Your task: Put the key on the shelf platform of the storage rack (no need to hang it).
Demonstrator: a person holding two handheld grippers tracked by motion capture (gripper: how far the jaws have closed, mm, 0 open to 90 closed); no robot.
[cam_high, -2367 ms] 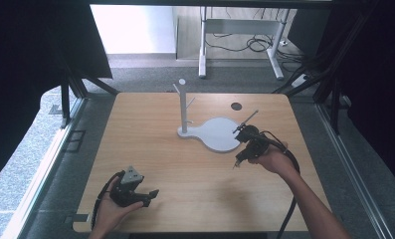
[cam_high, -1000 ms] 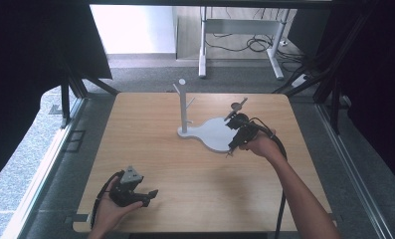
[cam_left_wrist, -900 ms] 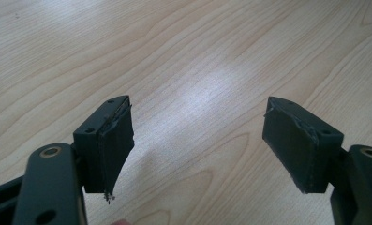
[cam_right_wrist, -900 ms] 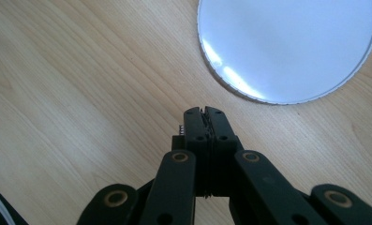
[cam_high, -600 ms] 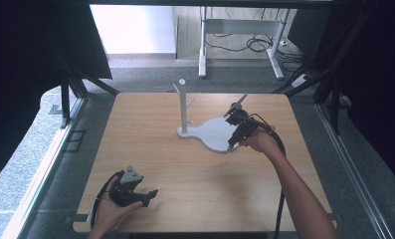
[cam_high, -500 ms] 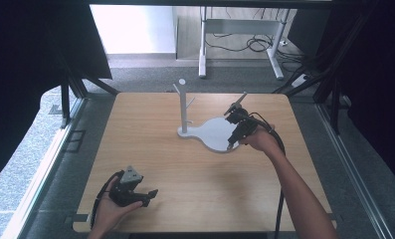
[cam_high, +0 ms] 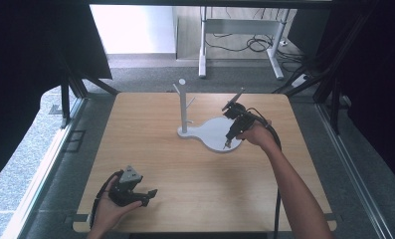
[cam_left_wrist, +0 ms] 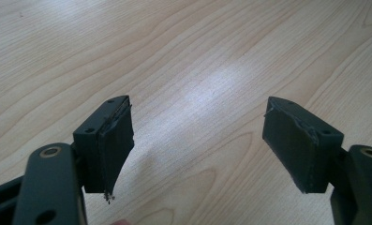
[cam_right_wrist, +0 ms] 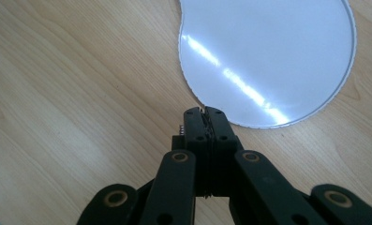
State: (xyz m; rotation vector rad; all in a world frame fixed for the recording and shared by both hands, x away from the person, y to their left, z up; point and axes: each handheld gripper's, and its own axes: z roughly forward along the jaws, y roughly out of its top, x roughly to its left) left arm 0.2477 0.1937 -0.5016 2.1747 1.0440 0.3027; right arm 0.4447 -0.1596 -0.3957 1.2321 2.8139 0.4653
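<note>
Right tool (cam_high: 228, 145) moved onto white stand base (cam_high: 215, 133), jaws closed, empty, left tool (cam_left_wrist: 197, 145) wide open

Two hand-held black grippers, bare forearms, no sleeves seen.

Left gripper (cam_high: 146, 193): black body w/ grey three-cornered plate on top, black cable looping by the hand (cam_high: 108, 211). In left gripper view its jaws are blocky black pads on linkage arms w/ brass-ringed pivot holes, small screw holes at pad corners, pad edges frayed. Right gripper (cam_high: 228, 144): black, long thin jaws, thick black cable trailing along the forearm; right gripper view shows black linkage bars w/ brass-ringed pivots and small screws near tips.
</note>
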